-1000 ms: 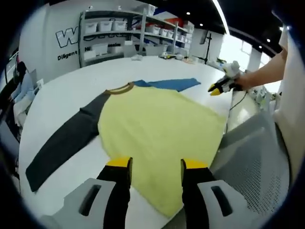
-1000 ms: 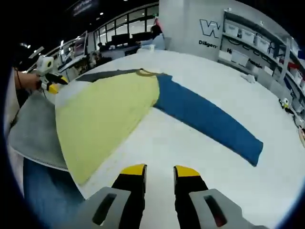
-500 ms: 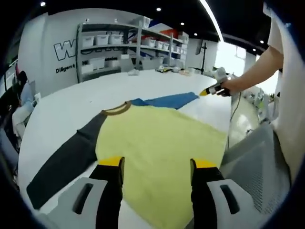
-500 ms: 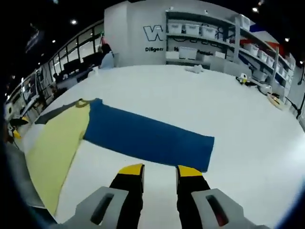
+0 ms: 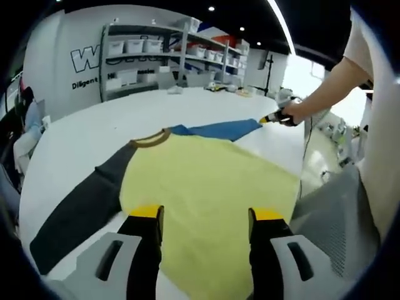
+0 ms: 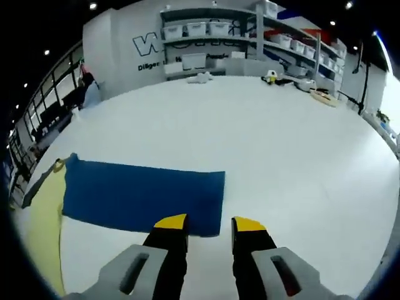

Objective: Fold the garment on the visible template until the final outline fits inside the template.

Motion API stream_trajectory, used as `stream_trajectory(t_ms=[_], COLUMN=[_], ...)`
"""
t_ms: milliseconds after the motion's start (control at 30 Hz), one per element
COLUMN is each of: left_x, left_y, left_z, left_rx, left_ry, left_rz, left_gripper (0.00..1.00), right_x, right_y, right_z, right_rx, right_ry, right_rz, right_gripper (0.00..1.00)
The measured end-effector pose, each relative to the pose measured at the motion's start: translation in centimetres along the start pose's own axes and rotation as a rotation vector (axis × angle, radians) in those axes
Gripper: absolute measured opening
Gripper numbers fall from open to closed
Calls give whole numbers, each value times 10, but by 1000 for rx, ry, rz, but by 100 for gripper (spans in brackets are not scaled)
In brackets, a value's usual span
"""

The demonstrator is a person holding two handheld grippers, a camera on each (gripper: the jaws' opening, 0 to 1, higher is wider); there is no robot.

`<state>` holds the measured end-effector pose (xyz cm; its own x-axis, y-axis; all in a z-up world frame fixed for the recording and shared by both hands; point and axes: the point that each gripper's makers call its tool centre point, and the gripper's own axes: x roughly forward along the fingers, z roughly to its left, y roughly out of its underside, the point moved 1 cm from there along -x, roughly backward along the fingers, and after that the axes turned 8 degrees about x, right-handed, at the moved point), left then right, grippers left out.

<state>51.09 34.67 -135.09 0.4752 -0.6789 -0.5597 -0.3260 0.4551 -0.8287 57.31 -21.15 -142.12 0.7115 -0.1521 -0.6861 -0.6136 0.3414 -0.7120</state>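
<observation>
A long-sleeved shirt lies flat on the white table [image 5: 81, 125]. Its yellow body [image 5: 206, 187] spreads in front of my left gripper [image 5: 205, 215], which hovers open above the hem. The dark grey sleeve [image 5: 78, 209] runs to the left and the blue sleeve [image 5: 222, 129] stretches to the far right. In the right gripper view the blue sleeve [image 6: 140, 197] lies straight, its cuff end just ahead of my open right gripper [image 6: 205, 222]. The right gripper [image 5: 273, 116] also appears in the left gripper view, held by a hand near the blue cuff.
Shelving with white bins [image 5: 156, 53] stands behind the table. A grey perforated chair [image 5: 340, 219] sits at the table's right edge beside the person's body [image 5: 375, 125]. The wide white tabletop [image 6: 281, 156] extends beyond the blue sleeve.
The right gripper has travelled along the blue sleeve to its cuff end. The left gripper has come a little lower over the yellow hem. The shirt itself has not moved.
</observation>
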Motion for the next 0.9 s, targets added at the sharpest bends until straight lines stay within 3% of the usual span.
stream_trajectory(t_ms=[133, 233, 267, 300, 333, 467, 600, 700, 900], left_x=[5, 7, 7, 7, 8, 9, 8, 4, 2], left_y=[1, 1, 0, 0, 0, 1, 0, 2, 2], left_z=[0, 0, 1, 1, 1, 2, 3, 4, 2], left_rx=[-9, -12, -12, -11, -12, -20, -23, -26, -30], left_ry=[3, 5, 5, 4, 5, 3, -1, -8, -13], left_rz=[5, 7, 6, 6, 7, 6, 2, 2, -6], left_gripper=[58, 58, 58, 58, 57, 57, 56, 56, 54], right_x=[4, 6, 8, 7, 7, 7, 4, -4, -14], right_y=[9, 11, 12, 12, 14, 16, 14, 3, -6], right_z=[3, -7, -8, -11, -7, -3, -9, -14, -4], right_rx=[-3, 18, 4, -72, -31, -19, -43, -24, -42], right_ry=[27, 55, 64, 85, 71, 70, 78, 104, 111], right_rz=[30, -6, -1, 13, 4, -26, 8, -28, -43], right_gripper=[21, 17, 14, 9, 7, 1, 0, 0, 0])
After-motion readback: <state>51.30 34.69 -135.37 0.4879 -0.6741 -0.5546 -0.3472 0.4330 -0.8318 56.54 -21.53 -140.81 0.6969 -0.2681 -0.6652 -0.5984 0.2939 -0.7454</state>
